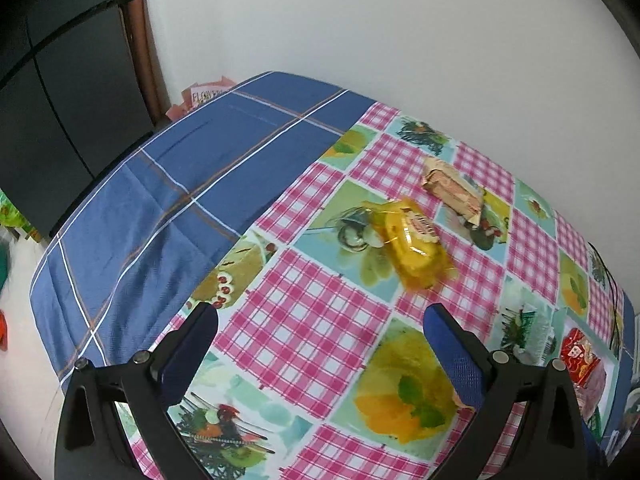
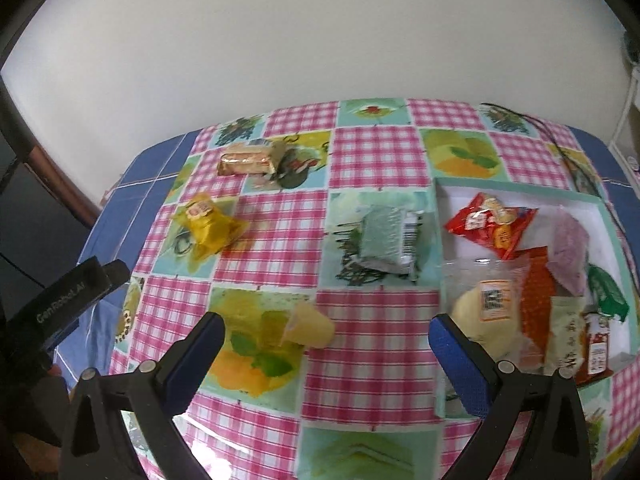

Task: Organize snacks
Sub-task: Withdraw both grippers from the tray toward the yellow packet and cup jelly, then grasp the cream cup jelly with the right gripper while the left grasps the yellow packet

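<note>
Both jaws wide, holding nothing: left gripper (image 1: 320, 320), right gripper (image 2: 326, 326). Yellow snack (image 2: 208, 222) on counter (image 2: 376, 152) at 10 o'clock; box (image 2: 520, 196) with snacks at 2 o'clock.

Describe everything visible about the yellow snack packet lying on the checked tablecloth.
The yellow snack packet is a puffy pouch of glossy, translucent yellow film with crimped ends and a small red-and-white label near one end. It looks sealed and lies flat, skewed to the cloth's checks, on the tablecloth, left of the box of snacks. It touches only the cloth. The gold-wrapped bar lies apart behind it. The left gripper is open, short of it.
</note>
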{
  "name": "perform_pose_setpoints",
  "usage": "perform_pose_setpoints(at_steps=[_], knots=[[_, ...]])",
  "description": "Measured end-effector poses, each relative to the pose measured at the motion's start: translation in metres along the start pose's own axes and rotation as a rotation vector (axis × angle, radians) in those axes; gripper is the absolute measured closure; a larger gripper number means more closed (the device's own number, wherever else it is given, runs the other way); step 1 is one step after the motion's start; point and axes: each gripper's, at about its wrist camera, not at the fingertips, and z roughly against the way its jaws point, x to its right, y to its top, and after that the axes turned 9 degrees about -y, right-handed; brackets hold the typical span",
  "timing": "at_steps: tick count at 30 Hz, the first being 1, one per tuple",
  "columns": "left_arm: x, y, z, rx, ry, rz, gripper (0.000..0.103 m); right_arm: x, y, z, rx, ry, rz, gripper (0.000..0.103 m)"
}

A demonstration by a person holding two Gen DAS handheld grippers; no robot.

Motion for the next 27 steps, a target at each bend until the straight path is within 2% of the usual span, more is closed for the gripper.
perform_pose_setpoints(at_steps=[11,15,22,27], knots=[[-0.009,-0.004,-0.035,-0.112,-0.001,0.008,0.001,-0.015,-0.001,-0.035,-0.074,-0.01,0.038,0.001],[-0.005,-0.006,-0.045,-0.146,-0.007,0.0,0.001,-0.012,-0.003,-0.05,-0.117,-0.009,0.035,0.007],[-0.003,-0.007,-0.052,-0.169,-0.016,-0.005,0.001,-0.013,-0.006,-0.071,-0.172,-0.008,0.04,0.016],[-0.002,-0.007,-0.056,-0.179,-0.019,-0.008,0.001,-0.014,-0.007,-0.082,-0.197,-0.017,0.037,0.016]])
